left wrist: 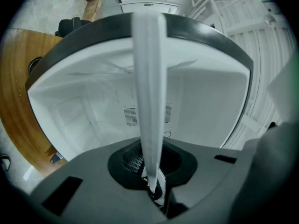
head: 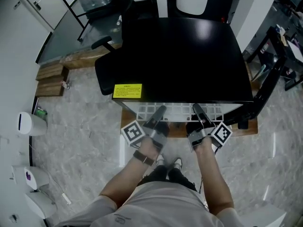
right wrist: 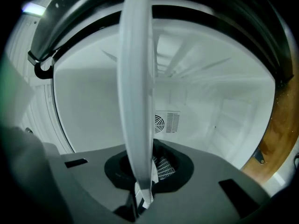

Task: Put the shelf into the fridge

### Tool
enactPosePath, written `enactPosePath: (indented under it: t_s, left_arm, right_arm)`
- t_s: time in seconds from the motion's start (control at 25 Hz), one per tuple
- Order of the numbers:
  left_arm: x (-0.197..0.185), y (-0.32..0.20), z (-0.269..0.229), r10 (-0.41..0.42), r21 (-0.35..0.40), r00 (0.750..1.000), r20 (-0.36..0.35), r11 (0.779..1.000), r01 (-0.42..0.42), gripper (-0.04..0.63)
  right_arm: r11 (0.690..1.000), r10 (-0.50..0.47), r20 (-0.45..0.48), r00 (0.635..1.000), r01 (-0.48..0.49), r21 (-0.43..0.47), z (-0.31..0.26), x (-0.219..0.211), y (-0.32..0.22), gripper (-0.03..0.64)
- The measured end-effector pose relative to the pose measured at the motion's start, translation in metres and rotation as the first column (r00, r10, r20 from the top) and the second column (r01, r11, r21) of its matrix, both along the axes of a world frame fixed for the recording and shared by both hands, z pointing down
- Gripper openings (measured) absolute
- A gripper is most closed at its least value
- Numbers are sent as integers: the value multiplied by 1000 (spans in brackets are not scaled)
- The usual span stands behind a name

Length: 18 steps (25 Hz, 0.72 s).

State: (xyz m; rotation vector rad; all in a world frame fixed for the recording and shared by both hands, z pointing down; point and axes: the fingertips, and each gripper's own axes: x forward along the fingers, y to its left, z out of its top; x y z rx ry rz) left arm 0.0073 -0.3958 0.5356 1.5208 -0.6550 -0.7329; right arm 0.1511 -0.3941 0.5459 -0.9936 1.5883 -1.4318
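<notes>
The white grid shelf (head: pixel 180 111) sticks out of the front of the black fridge (head: pixel 184 56), just under its top edge. My left gripper (head: pixel 158 113) is shut on the shelf's near edge at the left, and my right gripper (head: pixel 199 111) is shut on it at the right. In the left gripper view the shelf (left wrist: pixel 149 78) shows edge-on as a white strip clamped in the jaws (left wrist: pixel 152 186), with the white fridge interior (left wrist: pixel 88 111) behind it. The right gripper view shows the same: shelf (right wrist: pixel 136 87) in the jaws (right wrist: pixel 141 192), and the interior (right wrist: pixel 215 106) with a rear vent (right wrist: pixel 167 122).
The fridge stands on a wooden platform (head: pixel 236 129), its open door (head: pixel 267 86) swung out to the right. A black office chair (head: pixel 106 72) crowds the fridge's left side. A yellow label (head: pixel 128 90) sits on the top. Wooden blocks (head: pixel 49 79) and white bins (head: pixel 31 124) lie further left.
</notes>
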Motion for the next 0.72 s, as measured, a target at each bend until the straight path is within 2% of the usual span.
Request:
enactPosePath:
  t_s: [0.72]
  left_arm:
    - [0, -41, 2, -24, 3, 999, -27, 1000, 24, 28]
  right_arm:
    - [998, 57, 13, 998, -57, 23, -2, 1, -42, 43]
